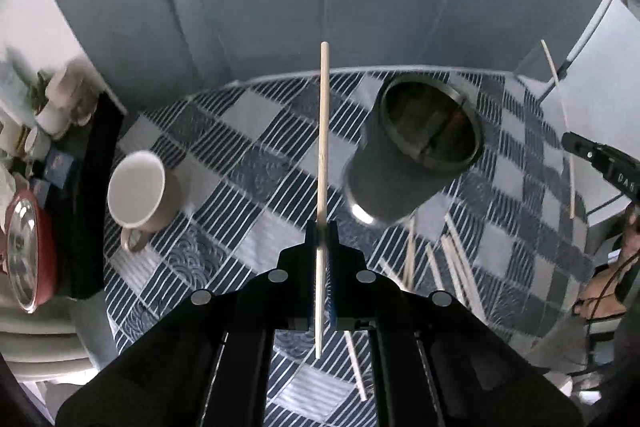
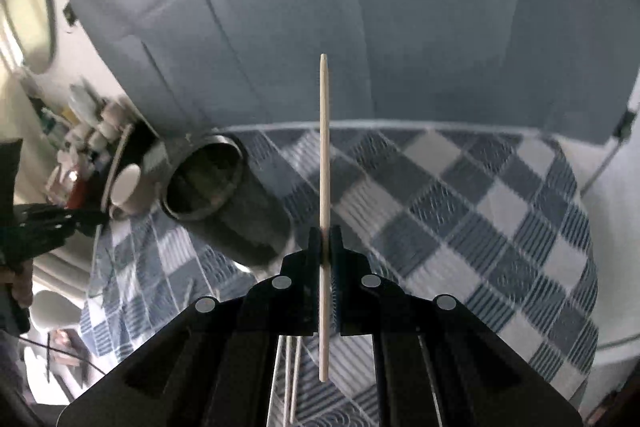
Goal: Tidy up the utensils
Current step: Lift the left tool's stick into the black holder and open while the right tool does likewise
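My left gripper (image 1: 322, 227) is shut on a wooden chopstick (image 1: 323, 131) that points up and away, above the checked tablecloth. A dark metal holder cup (image 1: 416, 155) stands just right of it, with a divider inside. My right gripper (image 2: 326, 233) is shut on another wooden chopstick (image 2: 325, 147); the holder cup (image 2: 216, 195) is to its left. The right gripper (image 1: 600, 159) with its chopstick (image 1: 560, 119) also shows at the right edge of the left wrist view. Several loose chopsticks (image 1: 452, 263) lie on the cloth below the cup.
A white mug (image 1: 140, 191) stands on the blue-and-white checked tablecloth (image 1: 240, 147) at the left. A red pot with a glass lid (image 1: 28, 247) and small jars (image 1: 60, 103) sit on a side shelf. A blue-grey wall is behind the table.
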A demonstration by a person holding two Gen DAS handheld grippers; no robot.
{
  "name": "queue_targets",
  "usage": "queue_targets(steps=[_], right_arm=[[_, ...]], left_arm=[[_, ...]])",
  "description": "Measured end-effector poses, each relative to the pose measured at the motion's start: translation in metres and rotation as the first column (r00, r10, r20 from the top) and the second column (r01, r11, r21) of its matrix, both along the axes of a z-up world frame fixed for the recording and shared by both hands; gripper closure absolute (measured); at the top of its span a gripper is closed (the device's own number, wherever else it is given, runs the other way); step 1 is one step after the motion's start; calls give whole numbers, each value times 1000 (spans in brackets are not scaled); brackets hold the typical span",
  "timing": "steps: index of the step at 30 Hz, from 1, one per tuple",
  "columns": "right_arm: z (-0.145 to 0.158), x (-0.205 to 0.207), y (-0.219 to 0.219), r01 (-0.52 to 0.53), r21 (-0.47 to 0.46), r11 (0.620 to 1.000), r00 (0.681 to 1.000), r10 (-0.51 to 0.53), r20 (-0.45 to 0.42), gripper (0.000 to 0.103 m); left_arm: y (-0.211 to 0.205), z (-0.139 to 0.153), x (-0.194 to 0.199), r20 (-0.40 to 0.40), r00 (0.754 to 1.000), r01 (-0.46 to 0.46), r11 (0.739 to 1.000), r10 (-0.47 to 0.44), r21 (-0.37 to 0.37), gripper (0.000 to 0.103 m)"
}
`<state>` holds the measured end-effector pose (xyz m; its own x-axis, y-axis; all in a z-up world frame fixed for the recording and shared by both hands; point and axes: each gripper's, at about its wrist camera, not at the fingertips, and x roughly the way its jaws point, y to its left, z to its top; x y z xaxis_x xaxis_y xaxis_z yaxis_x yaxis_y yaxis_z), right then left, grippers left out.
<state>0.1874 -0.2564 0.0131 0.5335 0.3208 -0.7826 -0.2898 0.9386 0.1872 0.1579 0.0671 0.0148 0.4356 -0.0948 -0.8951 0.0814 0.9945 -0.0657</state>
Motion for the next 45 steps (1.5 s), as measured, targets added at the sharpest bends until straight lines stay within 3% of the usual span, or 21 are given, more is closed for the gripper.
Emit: queue_targets(steps=[4,9,18,23,28,32,37,45], right_arm=[[24,14,15,-48,2,999,998,48,50,98],[41,38,31,-93,83,992,993,86,83,98],[44,67,68,-170,166,971,975,142,170,98],[24,77,74,-183,256,949,969,129,213,98],[-5,77,72,-186,325,927,964,107,245,98],[-27,72,74,-191,346,919,958,97,270,98],[-47,58,79,-212,328,921,947,112,301,98],[-56,49,79,-240,286,928,942,150,301,98]], left_arm=[[-15,21,19,44,999,22,1000,-22,-1,99],[-29,42,44,93,995,42,999,-40,-22,99],[-44,54,80,186,982,37,993,-15,-116,99],[-48,40,87,253,967,62,976,-8,-208,98],[-42,15,75,378,924,60,951,63,-304,98],[-42,-9,69,411,907,45,950,92,-310,98],[-48,-32,65,411,908,57,948,81,-312,98],[-48,-33,56,417,907,71,953,62,-295,98]])
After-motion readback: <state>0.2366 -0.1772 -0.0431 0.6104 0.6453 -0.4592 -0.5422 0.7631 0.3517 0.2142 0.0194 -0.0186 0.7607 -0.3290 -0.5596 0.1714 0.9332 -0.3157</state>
